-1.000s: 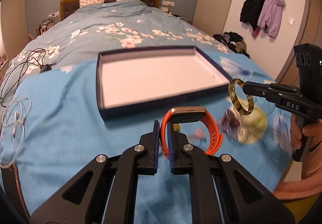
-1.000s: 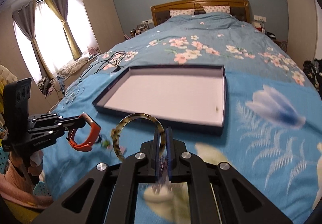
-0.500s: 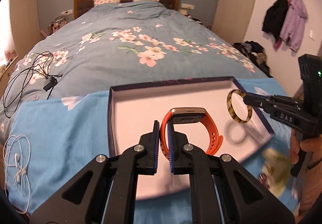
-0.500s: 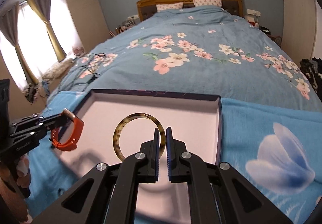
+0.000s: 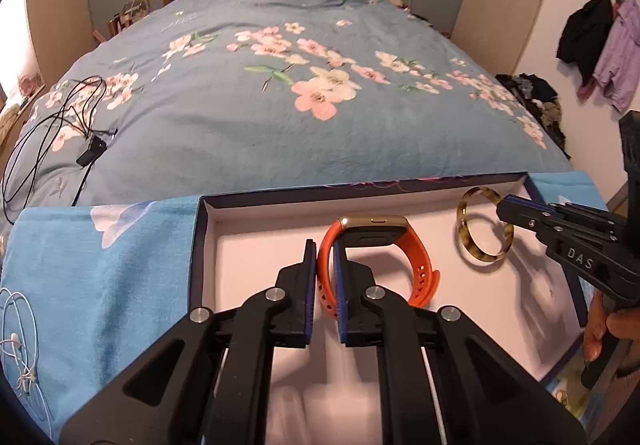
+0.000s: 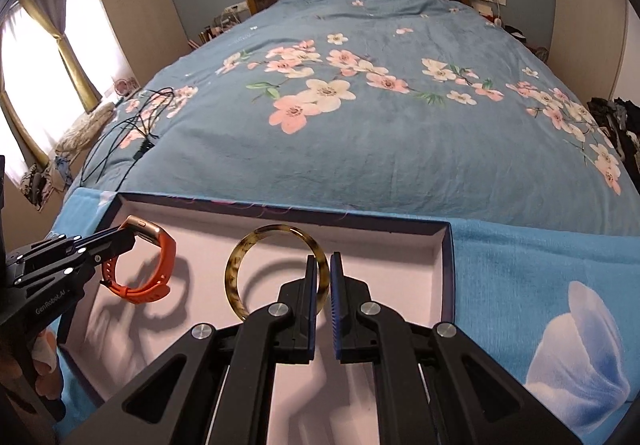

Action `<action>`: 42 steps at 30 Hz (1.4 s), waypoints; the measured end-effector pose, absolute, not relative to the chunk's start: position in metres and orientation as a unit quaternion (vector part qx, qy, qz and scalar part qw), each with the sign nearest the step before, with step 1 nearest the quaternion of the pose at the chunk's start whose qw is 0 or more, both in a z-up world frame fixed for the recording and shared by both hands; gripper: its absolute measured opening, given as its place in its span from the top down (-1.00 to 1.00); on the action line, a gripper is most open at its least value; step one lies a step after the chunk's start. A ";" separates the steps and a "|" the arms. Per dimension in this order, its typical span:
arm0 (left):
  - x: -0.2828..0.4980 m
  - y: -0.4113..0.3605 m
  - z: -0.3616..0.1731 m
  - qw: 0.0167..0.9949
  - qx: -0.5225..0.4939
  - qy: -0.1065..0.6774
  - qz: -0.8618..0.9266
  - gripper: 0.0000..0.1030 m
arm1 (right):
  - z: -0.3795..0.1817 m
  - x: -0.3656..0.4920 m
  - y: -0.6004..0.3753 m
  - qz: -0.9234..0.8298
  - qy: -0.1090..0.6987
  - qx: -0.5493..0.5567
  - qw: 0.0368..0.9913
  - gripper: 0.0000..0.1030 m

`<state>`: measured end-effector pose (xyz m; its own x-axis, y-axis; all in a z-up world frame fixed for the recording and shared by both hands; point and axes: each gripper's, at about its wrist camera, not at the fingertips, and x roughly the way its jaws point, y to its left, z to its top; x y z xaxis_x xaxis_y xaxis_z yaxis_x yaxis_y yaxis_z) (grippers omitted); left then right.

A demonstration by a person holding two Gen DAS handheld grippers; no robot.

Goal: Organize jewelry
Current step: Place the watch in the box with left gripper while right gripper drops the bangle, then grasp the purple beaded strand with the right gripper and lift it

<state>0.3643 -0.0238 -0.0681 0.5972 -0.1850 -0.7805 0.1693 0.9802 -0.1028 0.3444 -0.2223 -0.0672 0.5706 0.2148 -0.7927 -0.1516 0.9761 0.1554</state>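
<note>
**Left wrist view: both pieces now carried over the tray**

A second ago both grippers hung over the near blue cloth, short of the tray; now both are above its pale floor. On the left, the left gripper (image 5: pixel 323 257) is clamped on the strap of the orange watch (image 5: pixel 380 257), held over the tray's (image 5: pixel 208 245) middle. To the right, the right gripper (image 6: pixel 321 277) is clamped on the tortoiseshell bangle (image 6: pixel 240 269), near the far right corner. Shadows beneath suggest neither piece has landed. The carry looks done; lowering and releasing each inside the tray seems to be what remains.
</note>
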 end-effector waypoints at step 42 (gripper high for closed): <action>0.139 0.036 -0.040 0.947 0.022 0.303 -0.100 -0.51 | -0.061 0.110 -0.200 0.245 0.391 -0.064 0.885 0.52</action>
<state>0.1388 0.0359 -0.0397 0.7960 -0.1768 -0.5789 0.2039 0.9788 -0.0186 0.1101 -0.2003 -0.0608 0.5734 0.3843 -0.7236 -0.4839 0.8715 0.0794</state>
